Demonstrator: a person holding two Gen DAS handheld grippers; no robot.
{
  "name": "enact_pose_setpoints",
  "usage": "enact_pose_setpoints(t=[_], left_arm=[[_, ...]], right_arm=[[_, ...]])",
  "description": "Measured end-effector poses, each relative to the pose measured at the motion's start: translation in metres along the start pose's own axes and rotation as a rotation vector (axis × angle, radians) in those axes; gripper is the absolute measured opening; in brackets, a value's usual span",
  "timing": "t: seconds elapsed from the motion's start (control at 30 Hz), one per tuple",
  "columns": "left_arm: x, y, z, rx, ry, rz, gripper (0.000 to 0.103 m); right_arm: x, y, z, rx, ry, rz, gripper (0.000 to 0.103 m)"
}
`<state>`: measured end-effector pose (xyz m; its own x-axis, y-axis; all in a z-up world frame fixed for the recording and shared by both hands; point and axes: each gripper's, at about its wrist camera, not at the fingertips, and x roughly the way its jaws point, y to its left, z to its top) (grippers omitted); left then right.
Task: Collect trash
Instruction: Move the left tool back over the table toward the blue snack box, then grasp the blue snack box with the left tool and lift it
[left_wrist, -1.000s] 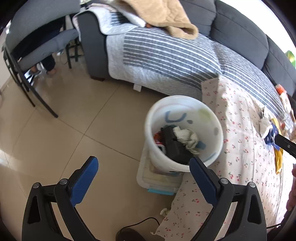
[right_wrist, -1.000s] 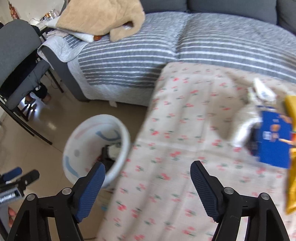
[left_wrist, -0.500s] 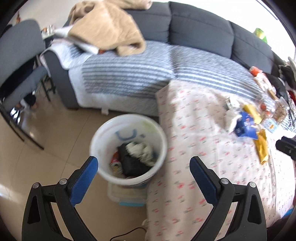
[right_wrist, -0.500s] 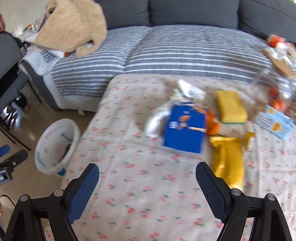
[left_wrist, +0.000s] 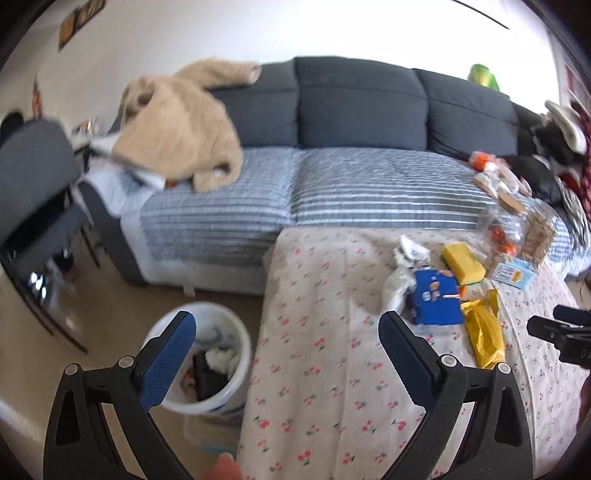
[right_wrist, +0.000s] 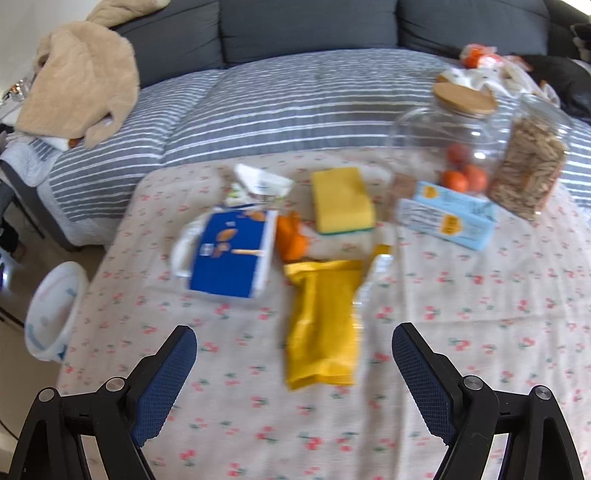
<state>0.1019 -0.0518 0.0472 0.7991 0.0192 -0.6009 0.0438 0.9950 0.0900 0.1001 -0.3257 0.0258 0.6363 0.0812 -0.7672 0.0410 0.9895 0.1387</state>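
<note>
Both cameras have swung up and rightward since a second ago: my left view, which looked straight down into the bin, now takes in the whole sofa, and my right view has slid from the surface's left edge to the litter in its middle.

From the left: the white plastic bin stands on the floor just off the surface's left edge, with a crumpled white tissue and dark rubbish inside. My left claw hangs above it with its blue pads spread wide, gripping nothing. In the right view the bin shows at the far left, beside that same edge.

On the cherry-print cloth surface, moving rightward, I see a blue rectangular snack box lying flat with a white wrapper touching its left side and a torn white packet just behind it. Next to the box sits crumpled orange peel, then a yellow foil pouch lying lengthwise toward me. Behind it rests a yellow sponge with a green base. Further right lie a pale blue carton and, near the far right corner, a clear jar with a cork lid holding orange fruit.

My right claw hovers wide open and empty, the yellow pouch between its pads in view.
</note>
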Motion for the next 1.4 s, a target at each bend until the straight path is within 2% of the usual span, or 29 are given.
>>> enact_pose_setpoints(t=[0.3, 0.4, 0.47, 0.53, 0.73, 0.97, 1.1, 1.2, 1.4], left_arm=[[0.007, -0.054, 0.008, 0.031, -0.012, -0.077, 0.101], [0.013, -0.072, 0.011, 0.038, 0.015, -0.115, 0.101], [0.019, -0.079, 0.011, 0.017, 0.052, -0.131, 0.101], [0.026, -0.085, 0.011, -0.014, 0.087, -0.188, 0.100], [0.063, -0.118, 0.015, 0.042, 0.205, -0.273, 0.100], [0.131, -0.151, 0.026, 0.000, 0.399, -0.310, 0.100], [0.156, -0.156, 0.029, -0.043, 0.465, -0.319, 0.099], [0.169, -0.163, 0.030, -0.037, 0.501, -0.324, 0.095], [0.194, -0.170, 0.024, -0.036, 0.592, -0.305, 0.075]], right_arm=[[-0.007, -0.062, -0.011, 0.062, 0.013, -0.057, 0.090], [-0.011, -0.076, -0.014, 0.073, 0.016, -0.064, 0.090], [-0.014, -0.082, -0.016, 0.072, 0.013, -0.070, 0.090], [-0.017, -0.088, -0.017, 0.069, 0.012, -0.076, 0.090], [-0.016, -0.107, -0.016, 0.111, 0.029, -0.086, 0.090], [-0.010, -0.122, -0.012, 0.178, 0.043, -0.095, 0.090], [-0.007, -0.126, -0.009, 0.189, 0.048, -0.098, 0.090], [-0.003, -0.127, -0.007, 0.197, 0.057, -0.096, 0.090], [0.007, -0.126, -0.004, 0.201, 0.082, -0.096, 0.090]])
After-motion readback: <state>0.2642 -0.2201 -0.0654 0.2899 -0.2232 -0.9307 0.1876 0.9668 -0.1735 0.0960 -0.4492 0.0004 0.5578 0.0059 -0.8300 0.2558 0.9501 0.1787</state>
